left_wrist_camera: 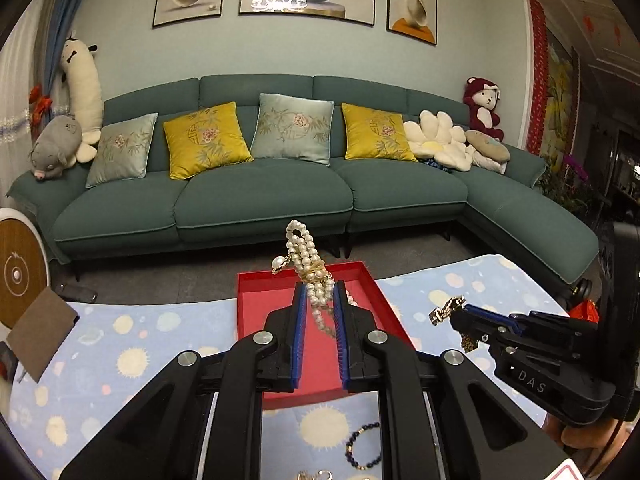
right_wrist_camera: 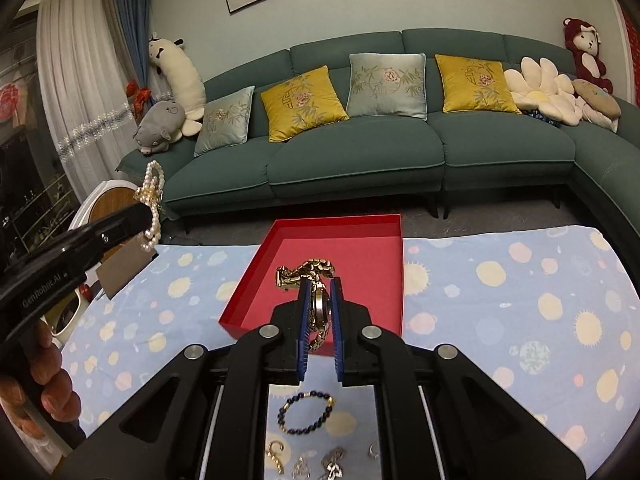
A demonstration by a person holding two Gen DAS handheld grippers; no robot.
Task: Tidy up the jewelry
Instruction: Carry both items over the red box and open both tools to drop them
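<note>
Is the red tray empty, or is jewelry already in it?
Apparently empty: the red tray shows bare floor, though the right gripper hides its near part.

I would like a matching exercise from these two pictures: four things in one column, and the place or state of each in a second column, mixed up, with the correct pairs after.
Things:
1. pearl bracelet
2. gold watch
3. dark bead bracelet
4. red tray

Places or states:
A. lies on the blue spotted cloth, near the cameras
B. held in the left gripper, lifted
C. sits on the cloth, nothing inside it
D. held in the right gripper, lifted

Pairs: 1-B, 2-D, 3-A, 4-C
</note>
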